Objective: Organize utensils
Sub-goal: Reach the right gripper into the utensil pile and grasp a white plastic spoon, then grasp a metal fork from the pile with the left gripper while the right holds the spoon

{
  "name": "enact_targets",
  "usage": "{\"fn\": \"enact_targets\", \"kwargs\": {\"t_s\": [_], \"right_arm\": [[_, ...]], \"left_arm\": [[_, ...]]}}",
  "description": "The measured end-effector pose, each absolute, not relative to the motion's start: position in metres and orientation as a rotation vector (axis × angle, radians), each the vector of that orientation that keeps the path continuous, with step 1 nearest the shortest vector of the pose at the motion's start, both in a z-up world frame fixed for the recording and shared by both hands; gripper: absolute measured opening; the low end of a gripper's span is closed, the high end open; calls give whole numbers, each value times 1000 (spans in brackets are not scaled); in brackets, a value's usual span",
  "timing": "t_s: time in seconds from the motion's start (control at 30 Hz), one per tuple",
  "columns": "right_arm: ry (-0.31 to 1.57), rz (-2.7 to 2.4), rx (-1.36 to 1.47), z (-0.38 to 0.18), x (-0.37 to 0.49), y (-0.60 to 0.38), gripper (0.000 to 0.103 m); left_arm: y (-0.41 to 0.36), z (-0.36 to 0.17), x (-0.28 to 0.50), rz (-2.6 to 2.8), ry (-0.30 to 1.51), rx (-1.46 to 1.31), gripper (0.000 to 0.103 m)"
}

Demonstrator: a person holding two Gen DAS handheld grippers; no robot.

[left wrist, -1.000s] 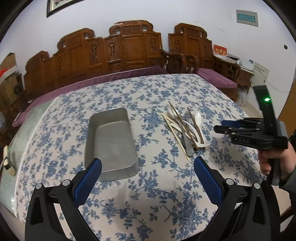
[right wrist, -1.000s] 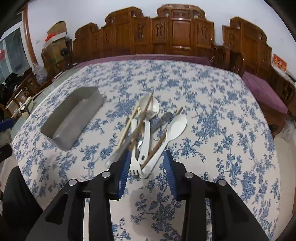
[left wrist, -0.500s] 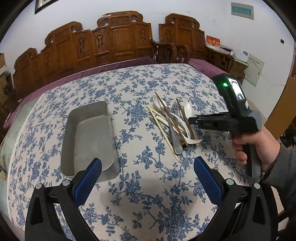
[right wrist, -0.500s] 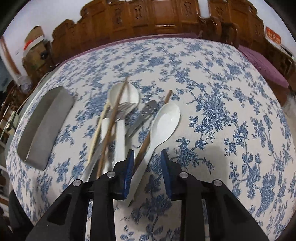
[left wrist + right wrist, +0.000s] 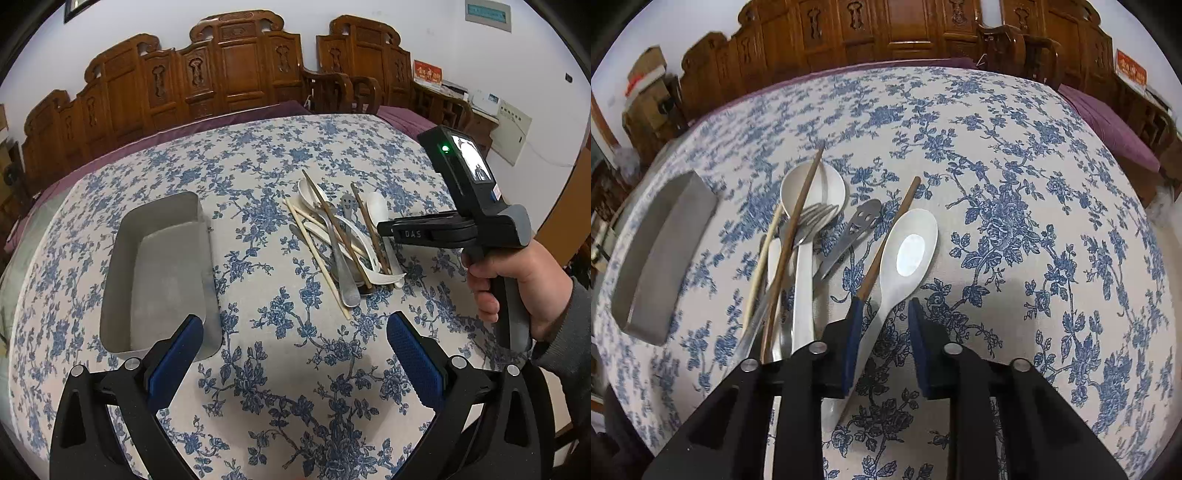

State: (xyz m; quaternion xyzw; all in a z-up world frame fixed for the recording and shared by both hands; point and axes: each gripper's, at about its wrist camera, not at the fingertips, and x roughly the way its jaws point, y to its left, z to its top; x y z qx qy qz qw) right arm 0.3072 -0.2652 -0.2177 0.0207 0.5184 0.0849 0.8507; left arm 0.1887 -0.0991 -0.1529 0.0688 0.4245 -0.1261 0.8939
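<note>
Right gripper (image 5: 882,317) fingers (image 5: 854,332) narrowing, jaws closing around handle of white spoon (image 5: 908,251); handle between blue pads, left pad touching or just beside it, right pad apart from it, so not yet clamped. Brown chopstick (image 5: 886,251) also running down along the left pad, beside the spoon handle. Left gripper (image 5: 295,354) fingers (image 5: 177,350) spread wide, nothing between them, hovering above floral tablecloth (image 5: 280,387) near the short end of metal tray (image 5: 159,266). Tray holding nothing, resting flat on the cloth, left of utensil pile (image 5: 343,240). Pile lying loose on the cloth between tray and right gripper: second white spoon (image 5: 812,188) with bowl farthest from the camera, metal fork (image 5: 812,221) tines over that bowl, flat metal piece with cut-out face (image 5: 860,221), pale chopstick (image 5: 764,258), dark brown chopstick (image 5: 798,218) crossing the far spoon bowl. Handles overlapped toward the near end; exact stacking order under the gripper body not discernible. Seen from left wrist view: right hand (image 5: 513,280) wrapped on the gripper handle, gripper angled down over the pile's right edge. Carved wooden chairs (image 5: 236,74) beyond the table's far side.
</note>
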Motion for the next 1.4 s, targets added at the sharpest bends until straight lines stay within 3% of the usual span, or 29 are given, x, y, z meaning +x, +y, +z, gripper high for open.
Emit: {"fn": "enact_targets", "kwargs": {"t_s": [0.33,0.5,0.67,1.23,1.4], "right_arm": [[1153,179,-61,-223,303,-263,20],[1163,193,-107,-224,291,-268,8],[1142,207,-83,-222,282,-278,8],[1043,249,15,-184,271,-296,8],[1036,250,31,-182,274,-302,8]], "left_arm": [[-109,-156,204,-260,881,150,96],[-115,-158,216,-256,877,149,96],[-120,-165,233,-258,902,130,94],[-153,-216,307,-309,1056,134,47],[-156,-225,320,-339,1088,96,40]]}}
